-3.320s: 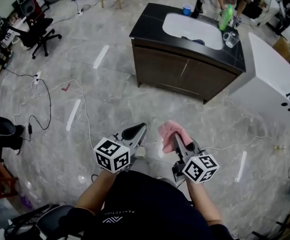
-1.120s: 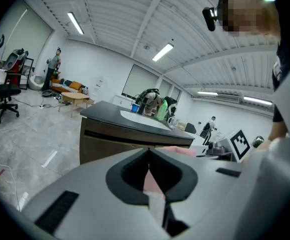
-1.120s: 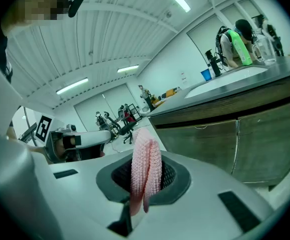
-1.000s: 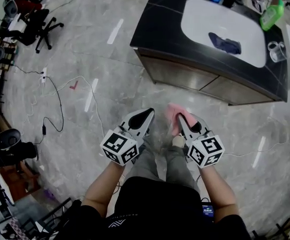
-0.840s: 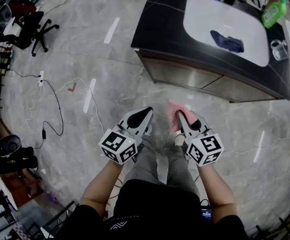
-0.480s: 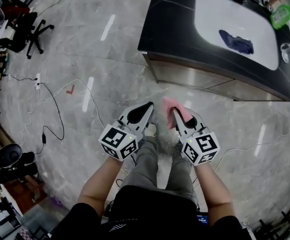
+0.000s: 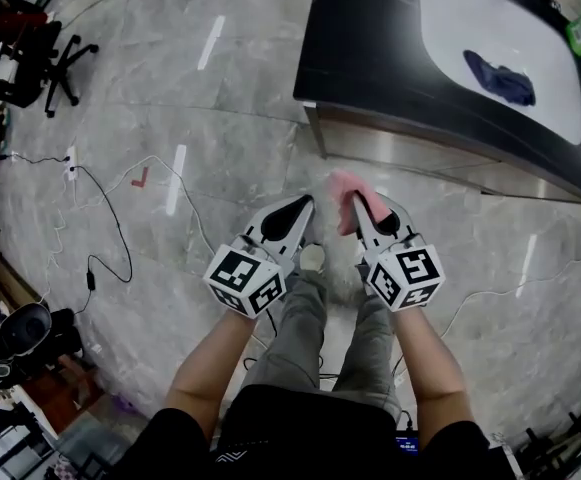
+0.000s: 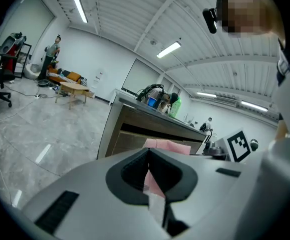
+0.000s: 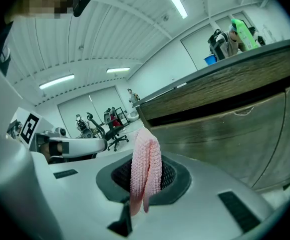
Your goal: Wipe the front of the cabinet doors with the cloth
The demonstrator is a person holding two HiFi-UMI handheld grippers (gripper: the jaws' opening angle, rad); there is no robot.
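Cloth (image 9: 145, 168) in right tool (image 7: 360, 208)

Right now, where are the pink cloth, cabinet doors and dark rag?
pink cloth (image 9: 145, 169), right gripper view, its folded middle.
cabinet doors (image 9: 229, 136), right gripper view, wooden front.
dark rag (image 7: 500, 76), head view, its middle.

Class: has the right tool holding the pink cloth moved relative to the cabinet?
Yes. The right tool and its cloth have come closer to the cabinet front.
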